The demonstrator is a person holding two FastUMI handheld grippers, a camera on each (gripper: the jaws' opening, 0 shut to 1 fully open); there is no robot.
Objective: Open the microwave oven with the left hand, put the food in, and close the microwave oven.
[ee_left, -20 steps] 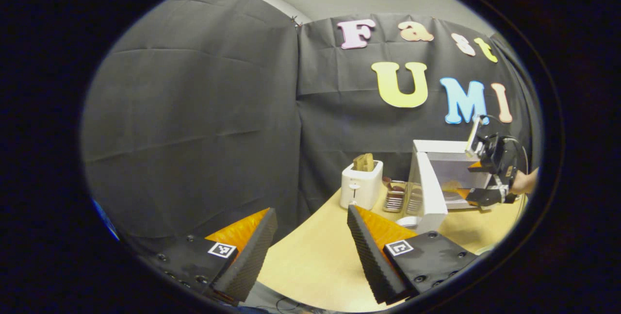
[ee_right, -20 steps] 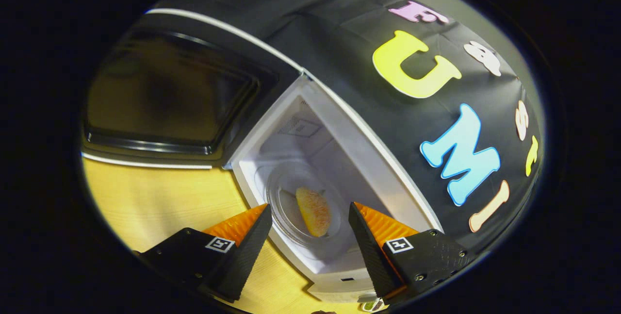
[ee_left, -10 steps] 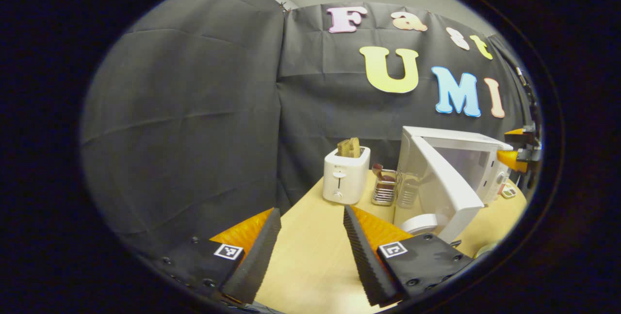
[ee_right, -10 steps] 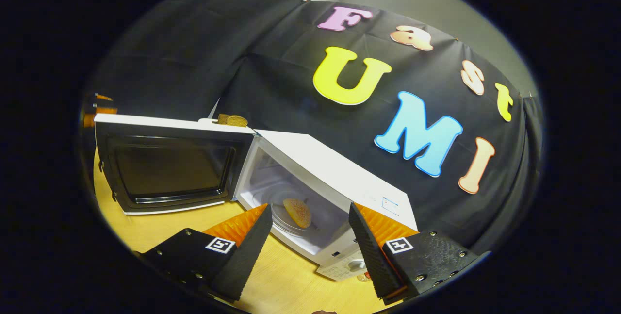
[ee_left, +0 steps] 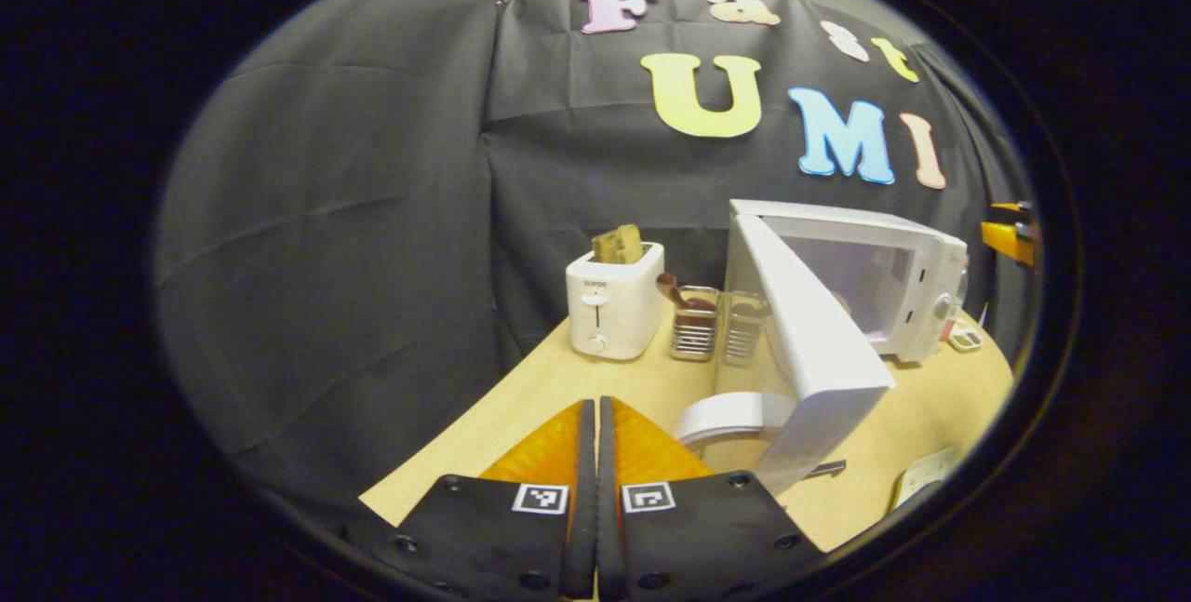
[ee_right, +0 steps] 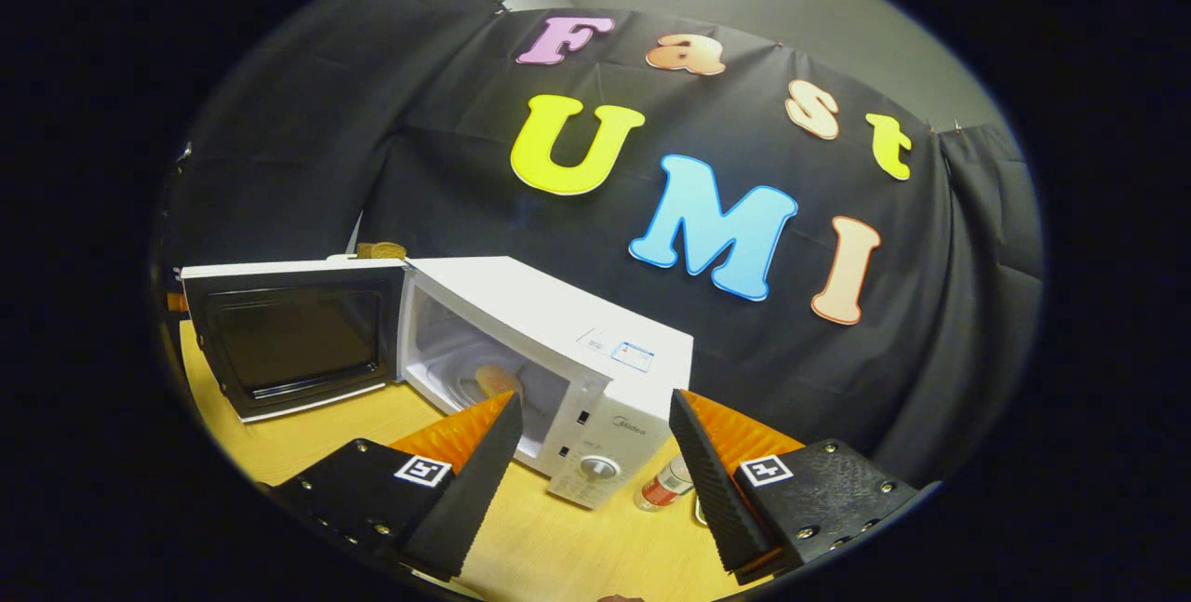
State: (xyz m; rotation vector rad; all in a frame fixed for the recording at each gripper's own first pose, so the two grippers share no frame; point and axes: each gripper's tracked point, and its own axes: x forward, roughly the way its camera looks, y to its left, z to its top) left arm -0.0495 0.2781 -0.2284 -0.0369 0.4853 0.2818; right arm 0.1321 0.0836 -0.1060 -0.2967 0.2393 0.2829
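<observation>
The white microwave (ee_left: 884,267) stands on the wooden table with its door (ee_left: 809,351) swung wide open. In the right gripper view the microwave (ee_right: 558,323) is seen from its right front, its dark-windowed door (ee_right: 288,341) open to the left. The food, a yellowish bun (ee_right: 498,381), lies on the glass plate inside. My right gripper (ee_right: 593,397) is open and empty, a short way back from the oven's front. My left gripper (ee_left: 590,408) is shut with nothing between its fingers, low over the table, well short of the door. The right gripper's tip (ee_left: 1010,234) peeks in at the far right.
A white toaster (ee_left: 614,309) holding bread stands left of the microwave, with two metal racks (ee_left: 693,332) beside it. A white round object (ee_left: 735,416) lies under the door's edge. A can (ee_right: 662,488) stands by the microwave's control panel.
My right gripper drew back out of the microwave, leaving the bun on the plate. My left gripper closed its fingers and turned toward the open door.
</observation>
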